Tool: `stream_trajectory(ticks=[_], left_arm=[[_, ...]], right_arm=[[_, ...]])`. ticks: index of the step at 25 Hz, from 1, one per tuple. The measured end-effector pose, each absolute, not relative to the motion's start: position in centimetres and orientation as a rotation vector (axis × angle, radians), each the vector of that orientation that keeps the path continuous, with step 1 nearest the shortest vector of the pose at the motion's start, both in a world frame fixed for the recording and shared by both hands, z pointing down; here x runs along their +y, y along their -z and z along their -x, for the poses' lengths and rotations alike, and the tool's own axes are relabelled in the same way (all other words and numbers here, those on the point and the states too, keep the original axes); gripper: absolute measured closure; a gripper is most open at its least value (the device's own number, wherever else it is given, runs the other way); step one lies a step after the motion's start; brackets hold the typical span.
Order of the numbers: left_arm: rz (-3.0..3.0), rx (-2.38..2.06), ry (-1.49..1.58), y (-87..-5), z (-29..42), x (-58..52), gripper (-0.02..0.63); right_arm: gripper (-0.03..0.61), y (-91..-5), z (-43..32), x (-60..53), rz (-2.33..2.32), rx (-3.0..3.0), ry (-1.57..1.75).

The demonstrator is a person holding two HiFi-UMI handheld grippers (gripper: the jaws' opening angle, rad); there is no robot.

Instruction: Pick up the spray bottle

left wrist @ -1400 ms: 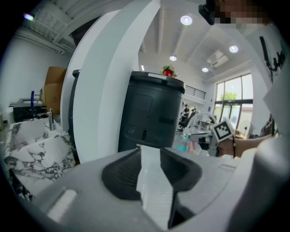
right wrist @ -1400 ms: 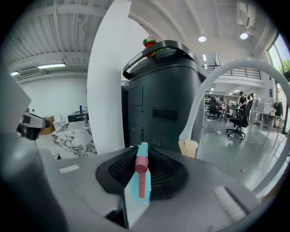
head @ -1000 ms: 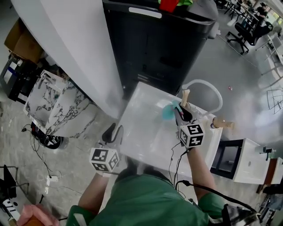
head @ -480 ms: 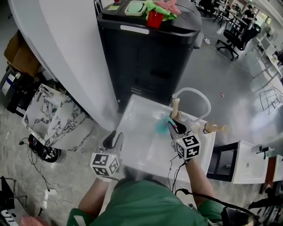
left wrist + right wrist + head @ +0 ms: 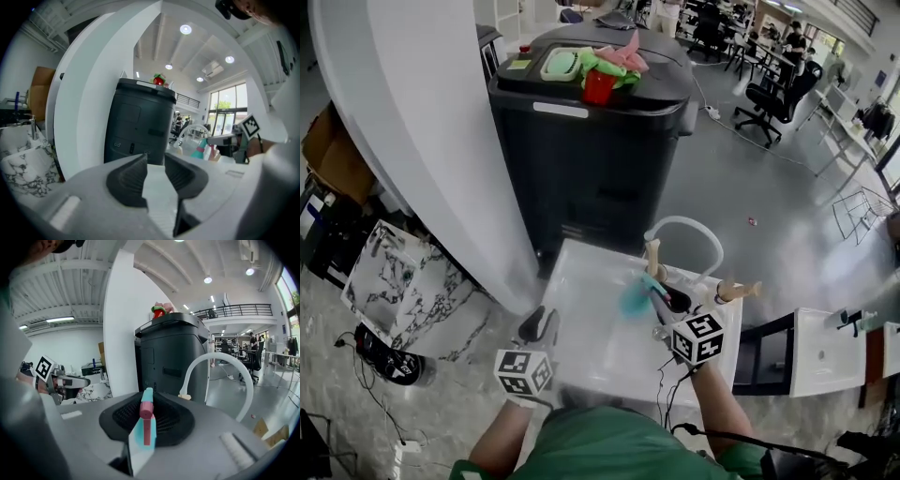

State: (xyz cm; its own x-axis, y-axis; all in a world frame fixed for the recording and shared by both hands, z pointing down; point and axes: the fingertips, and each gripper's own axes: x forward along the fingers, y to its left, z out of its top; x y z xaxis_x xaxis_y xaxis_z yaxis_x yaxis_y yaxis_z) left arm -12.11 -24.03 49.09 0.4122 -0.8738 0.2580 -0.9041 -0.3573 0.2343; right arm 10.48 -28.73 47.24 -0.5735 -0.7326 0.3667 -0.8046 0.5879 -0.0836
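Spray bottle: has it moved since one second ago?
Yes. Against the wooden post, the spray bottle has drawn slightly toward the person, in the right gripper's jaws.

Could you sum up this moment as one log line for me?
right gripper: shut on spray bottle | left gripper: open, empty | bottle position: over white table

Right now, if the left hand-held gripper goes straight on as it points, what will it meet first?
Probably the white table just beyond the left hand-held gripper; past that, the black bin. Depth is unclear.
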Motion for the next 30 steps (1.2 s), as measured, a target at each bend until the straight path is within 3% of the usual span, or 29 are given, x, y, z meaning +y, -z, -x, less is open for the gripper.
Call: stream_trajectory(ticks=[14,30], left_arm=[[-2.395,-1.472,-0.081,-47.7,10.2,-25.8,0.505],[-2.388,-1.443,-0.078,-48.5,10.0,-27.0,0.506]], right_arm=[[0.515,-40.8,-11.2,-26.9,-1.319,-2.611,-0.239],[0.515,-41.6,-11.5,-27.4,-1.325,-2.602,-0.29]])
